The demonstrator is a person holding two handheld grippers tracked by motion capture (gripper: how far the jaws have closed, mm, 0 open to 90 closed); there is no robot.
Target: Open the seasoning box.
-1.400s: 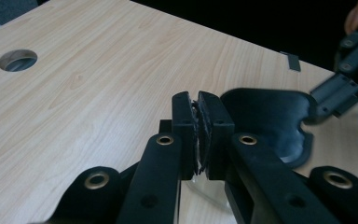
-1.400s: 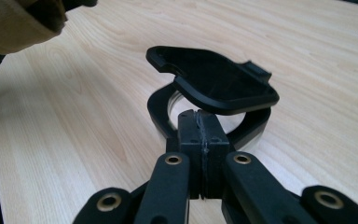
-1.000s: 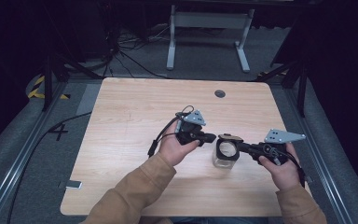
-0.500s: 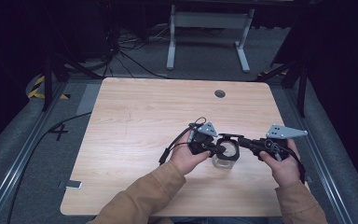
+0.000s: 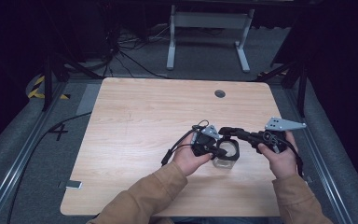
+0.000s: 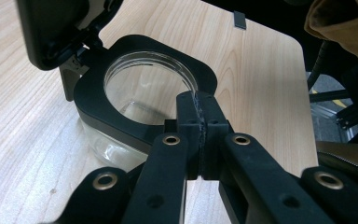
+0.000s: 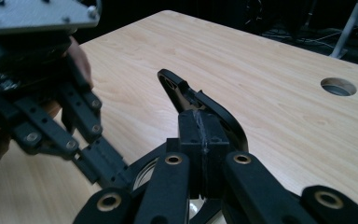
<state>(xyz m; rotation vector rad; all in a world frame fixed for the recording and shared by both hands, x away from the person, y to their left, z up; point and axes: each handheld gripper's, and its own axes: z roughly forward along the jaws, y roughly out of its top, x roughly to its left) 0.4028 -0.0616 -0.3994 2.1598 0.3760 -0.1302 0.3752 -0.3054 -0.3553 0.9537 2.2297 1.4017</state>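
Observation:
A clear glass jar (image 5: 224,162) with a black square collar (image 6: 95,100) stands on the table near its front right. Its black hinged lid (image 6: 51,32) is swung up and open. My left gripper (image 5: 218,150) is shut, its tips resting at the collar's near rim (image 6: 198,101), with nothing between the pads. My right gripper (image 5: 224,131) reaches in from the right and is also shut. Its tips (image 7: 198,120) sit against the raised lid (image 7: 179,88), and the pads meet each other. The left gripper's jaws (image 7: 98,163) show low beside the jar.
The wooden table (image 5: 149,121) has a round cable hole (image 5: 220,94) at the back right. A small grey tag (image 5: 73,185) lies at the front left edge. A black cable (image 5: 175,151) trails from the left gripper. A metal stand (image 5: 207,28) is on the floor beyond.
My left hand has moved right and down, bringing its shut gripper onto the jar's collar. The right hand and the jar have stayed where they were.

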